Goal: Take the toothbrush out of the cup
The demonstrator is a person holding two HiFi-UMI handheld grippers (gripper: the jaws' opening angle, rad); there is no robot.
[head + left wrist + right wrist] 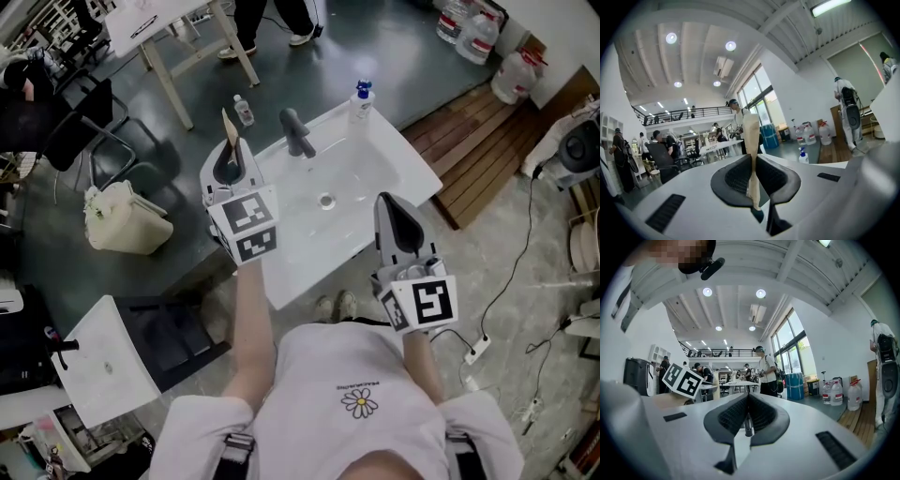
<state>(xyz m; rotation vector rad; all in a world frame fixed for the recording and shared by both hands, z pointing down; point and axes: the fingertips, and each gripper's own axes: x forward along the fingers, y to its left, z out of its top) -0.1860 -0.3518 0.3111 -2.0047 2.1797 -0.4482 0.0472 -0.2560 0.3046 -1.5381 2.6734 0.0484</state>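
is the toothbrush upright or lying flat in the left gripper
Upright. The toothbrush stands about vertical between the jaws of the left gripper, shut on its lower part, top rising above them.

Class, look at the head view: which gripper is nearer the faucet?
Left. The left gripper, holding the toothbrush, is just left of the faucet; the right gripper is farther off, by the sink's near right edge.

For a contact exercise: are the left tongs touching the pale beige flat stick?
Touching. The left gripper view shows the left tongs clamped on both faces of the pale beige flat stick.
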